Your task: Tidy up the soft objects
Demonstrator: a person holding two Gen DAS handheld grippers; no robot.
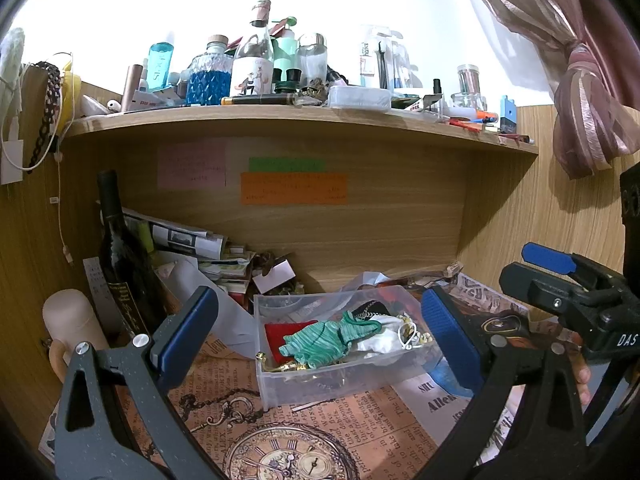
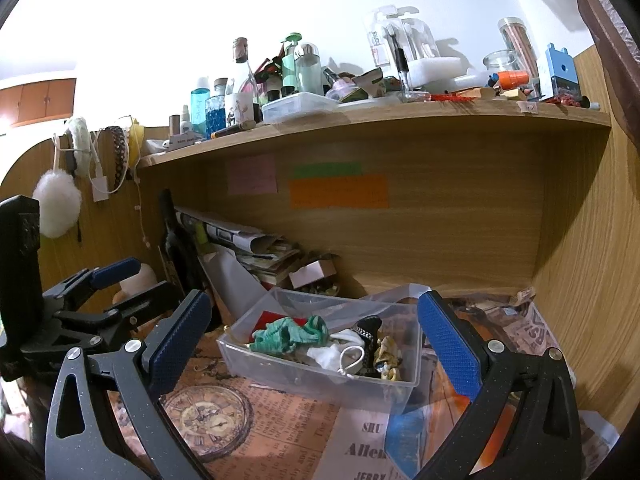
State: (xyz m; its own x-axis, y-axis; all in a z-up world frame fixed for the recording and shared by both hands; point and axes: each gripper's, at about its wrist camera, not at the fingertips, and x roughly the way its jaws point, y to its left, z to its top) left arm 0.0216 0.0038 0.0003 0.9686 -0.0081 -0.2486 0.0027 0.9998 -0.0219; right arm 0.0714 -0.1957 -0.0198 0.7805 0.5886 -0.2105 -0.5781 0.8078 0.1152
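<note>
A clear plastic bin (image 1: 280, 384) (image 2: 256, 356) sits on the paper-covered desk. It holds a green striped cloth (image 1: 328, 340) (image 2: 292, 334), a red cloth (image 1: 280, 334), a white cloth (image 1: 380, 340) (image 2: 326, 354) and a dark piece (image 2: 368, 326). My left gripper (image 1: 316, 344) is open and empty, its fingers on either side of the bin, a little short of it. My right gripper (image 2: 316, 350) is open and empty, also astride the bin. The right gripper also shows at the right of the left wrist view (image 1: 540, 268).
A dark wine bottle (image 1: 120, 264) and a stack of papers (image 1: 188, 240) stand at the back left. A crowded shelf (image 1: 300, 120) of bottles hangs above. Wooden walls close in at the left and right. A pink curtain (image 1: 580, 80) hangs at the right.
</note>
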